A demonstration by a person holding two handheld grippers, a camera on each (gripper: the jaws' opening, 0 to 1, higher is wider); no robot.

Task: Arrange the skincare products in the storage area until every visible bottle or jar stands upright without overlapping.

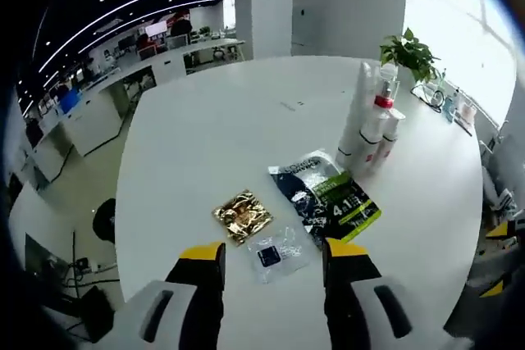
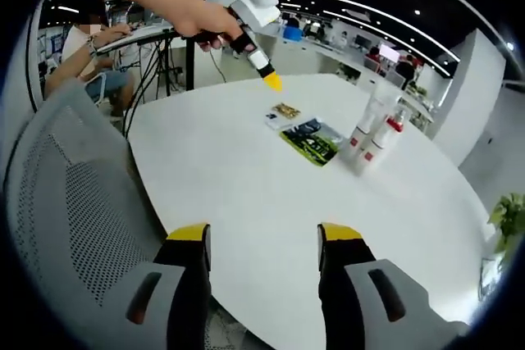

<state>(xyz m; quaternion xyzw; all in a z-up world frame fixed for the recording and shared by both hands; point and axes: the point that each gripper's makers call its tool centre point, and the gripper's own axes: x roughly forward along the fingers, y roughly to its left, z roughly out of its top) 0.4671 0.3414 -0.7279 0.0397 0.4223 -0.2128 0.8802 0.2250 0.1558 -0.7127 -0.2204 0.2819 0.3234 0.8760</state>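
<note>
Several white skincare bottles [image 1: 371, 125] stand upright in a tight cluster on the round white table [image 1: 205, 137], some with red bands. In front of them lie a dark and green sachet [image 1: 326, 197], a gold foil sachet [image 1: 242, 215] and a small clear sachet [image 1: 277, 252]. My left gripper [image 1: 273, 260] hovers open just above the clear sachet, nothing between its yellow-tipped jaws. In the right gripper view the bottles [image 2: 373, 133] and sachets [image 2: 308, 138] sit far across the table, and my right gripper [image 2: 262, 243] is open over the near table edge. The left gripper [image 2: 261, 61] hangs above the sachets in a person's hand.
A potted plant [image 1: 408, 53] and small items stand at the table's far edge. A grey mesh chair [image 2: 74, 202] sits close on the left in the right gripper view. A seated person [image 2: 86, 47] is behind it. Desks and a pillar [image 1: 262, 6] fill the office behind.
</note>
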